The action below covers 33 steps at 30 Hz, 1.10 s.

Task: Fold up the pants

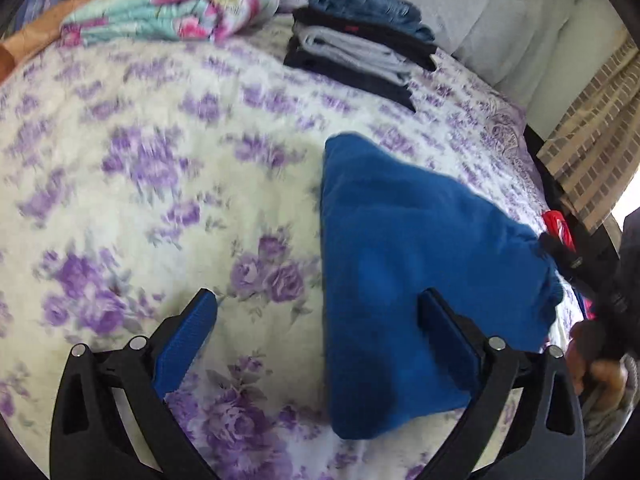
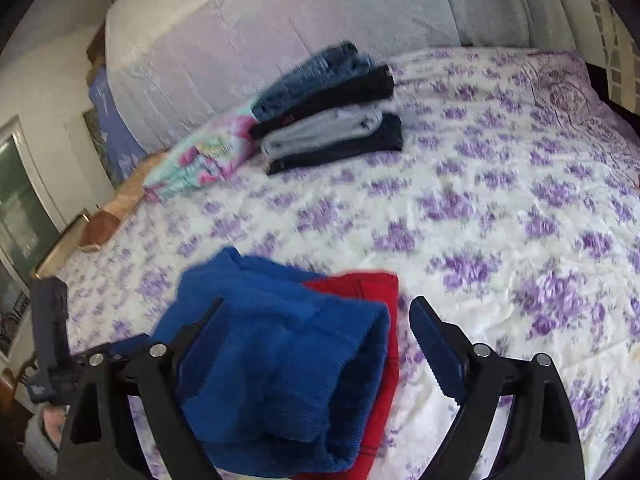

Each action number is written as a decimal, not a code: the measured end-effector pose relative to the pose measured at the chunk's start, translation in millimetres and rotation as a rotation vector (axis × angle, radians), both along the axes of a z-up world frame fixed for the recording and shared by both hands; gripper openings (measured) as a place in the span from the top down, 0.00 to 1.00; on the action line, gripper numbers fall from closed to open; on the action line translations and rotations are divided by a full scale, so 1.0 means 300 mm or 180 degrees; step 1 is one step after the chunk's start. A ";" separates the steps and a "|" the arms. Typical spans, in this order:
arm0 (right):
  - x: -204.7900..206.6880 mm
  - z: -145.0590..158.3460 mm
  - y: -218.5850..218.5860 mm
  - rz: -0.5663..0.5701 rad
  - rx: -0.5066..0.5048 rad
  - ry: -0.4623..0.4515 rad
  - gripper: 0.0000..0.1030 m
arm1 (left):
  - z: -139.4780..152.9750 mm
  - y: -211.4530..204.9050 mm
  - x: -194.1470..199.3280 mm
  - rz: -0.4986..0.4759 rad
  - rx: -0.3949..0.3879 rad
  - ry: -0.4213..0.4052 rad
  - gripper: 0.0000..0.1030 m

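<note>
Folded blue pants [image 1: 404,264] lie on the floral bed cover [image 1: 160,168]. My left gripper [image 1: 317,294] is open above their left edge, its right finger over the blue cloth and its left finger over the cover. In the right wrist view the blue pants [image 2: 280,364] rest partly on a red garment [image 2: 372,292]. My right gripper [image 2: 317,304] stands open wide around them; the left finger is close against the cloth and the right finger is clear of it. The right gripper's black body [image 1: 580,264] and a hand [image 1: 596,364] show at the left wrist view's right edge.
A stack of folded dark, grey and denim clothes [image 2: 332,120] sits at the far side of the bed beside a folded colourful blanket [image 2: 208,156]. A pale upholstered headboard [image 2: 248,28] stands behind. A patterned curtain [image 1: 592,152] hangs past the bed's right edge.
</note>
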State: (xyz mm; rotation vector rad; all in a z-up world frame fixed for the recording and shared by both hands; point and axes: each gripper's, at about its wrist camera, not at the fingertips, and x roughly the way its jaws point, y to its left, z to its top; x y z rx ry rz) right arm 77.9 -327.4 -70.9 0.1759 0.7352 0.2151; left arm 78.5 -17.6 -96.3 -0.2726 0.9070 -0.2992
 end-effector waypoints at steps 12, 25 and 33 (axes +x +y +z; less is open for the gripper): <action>-0.017 0.009 -0.159 0.0102 0.1064 0.0105 0.04 | 0.020 -0.043 -0.001 -0.0276 -0.0148 -0.0087 0.05; 0.014 -0.103 -0.134 0.0336 0.1460 0.0302 0.03 | -0.031 -0.094 0.087 -0.0597 -0.0457 0.0033 0.04; 0.023 -0.103 -0.140 0.0803 0.1309 0.0417 0.03 | -0.035 -0.094 0.086 -0.0860 -0.0567 0.0021 0.04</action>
